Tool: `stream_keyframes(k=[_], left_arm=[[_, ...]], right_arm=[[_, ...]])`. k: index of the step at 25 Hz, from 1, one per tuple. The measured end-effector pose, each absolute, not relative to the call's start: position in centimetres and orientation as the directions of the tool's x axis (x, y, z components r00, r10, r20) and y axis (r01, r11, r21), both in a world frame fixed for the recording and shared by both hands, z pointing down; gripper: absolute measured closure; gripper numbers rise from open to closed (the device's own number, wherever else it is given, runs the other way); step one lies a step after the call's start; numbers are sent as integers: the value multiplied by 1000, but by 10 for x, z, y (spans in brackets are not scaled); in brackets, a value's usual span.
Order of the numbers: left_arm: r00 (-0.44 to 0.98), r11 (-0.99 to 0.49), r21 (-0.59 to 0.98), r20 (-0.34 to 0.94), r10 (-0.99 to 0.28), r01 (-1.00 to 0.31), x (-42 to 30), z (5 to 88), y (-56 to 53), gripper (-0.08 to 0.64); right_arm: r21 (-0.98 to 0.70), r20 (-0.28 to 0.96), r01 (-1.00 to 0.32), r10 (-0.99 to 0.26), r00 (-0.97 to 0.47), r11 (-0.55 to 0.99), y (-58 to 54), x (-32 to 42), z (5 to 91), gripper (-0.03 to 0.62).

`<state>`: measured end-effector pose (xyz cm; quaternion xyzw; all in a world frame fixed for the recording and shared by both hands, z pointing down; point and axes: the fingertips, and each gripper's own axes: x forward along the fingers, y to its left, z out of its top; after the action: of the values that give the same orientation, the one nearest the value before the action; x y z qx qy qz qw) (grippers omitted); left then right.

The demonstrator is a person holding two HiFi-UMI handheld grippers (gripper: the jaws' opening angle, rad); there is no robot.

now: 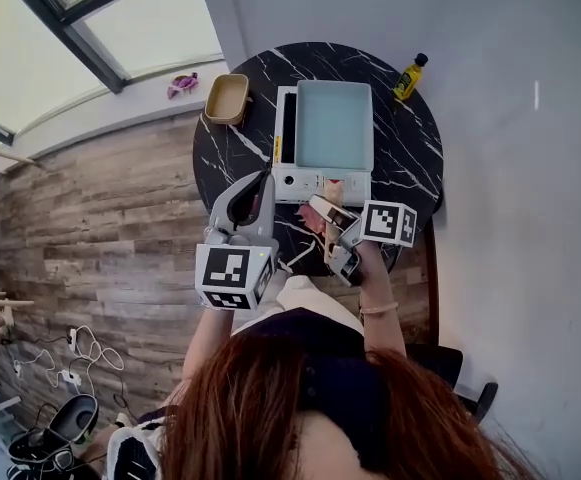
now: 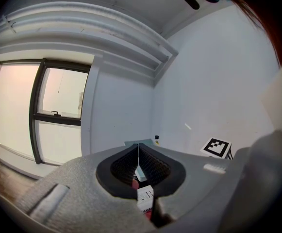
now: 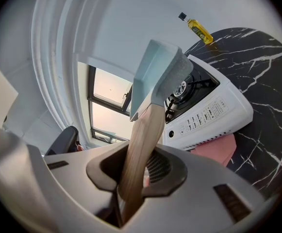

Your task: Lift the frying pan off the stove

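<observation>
A pale blue square frying pan (image 1: 335, 123) with a wooden handle (image 3: 141, 144) hangs over the white table stove (image 1: 305, 183). In the right gripper view the pan (image 3: 156, 74) is tilted and raised off the stove (image 3: 213, 111), and the black burner (image 3: 182, 89) shows bare below it. My right gripper (image 1: 332, 218) is shut on the wooden handle at the stove's near edge. My left gripper (image 1: 262, 180) is beside the stove's left front corner. Its jaws (image 2: 138, 153) are pressed together with nothing between them.
The stove stands on a round black marble table (image 1: 420, 158). A yellow oil bottle (image 1: 410, 76) is at the table's far right and a wooden bowl (image 1: 227, 98) at its far left. A pink cloth (image 3: 216, 147) lies in front of the stove.
</observation>
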<state>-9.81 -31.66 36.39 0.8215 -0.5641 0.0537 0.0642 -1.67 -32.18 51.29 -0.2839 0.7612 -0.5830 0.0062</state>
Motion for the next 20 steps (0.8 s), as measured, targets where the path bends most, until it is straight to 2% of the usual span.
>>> stream_keyframes(k=[20], left_arm=[[397, -392, 59, 127, -909, -918, -99, 359, -251, 546]], right_arm=[[-889, 314, -421, -430, -847, 179, -255, -29, 495, 502]])
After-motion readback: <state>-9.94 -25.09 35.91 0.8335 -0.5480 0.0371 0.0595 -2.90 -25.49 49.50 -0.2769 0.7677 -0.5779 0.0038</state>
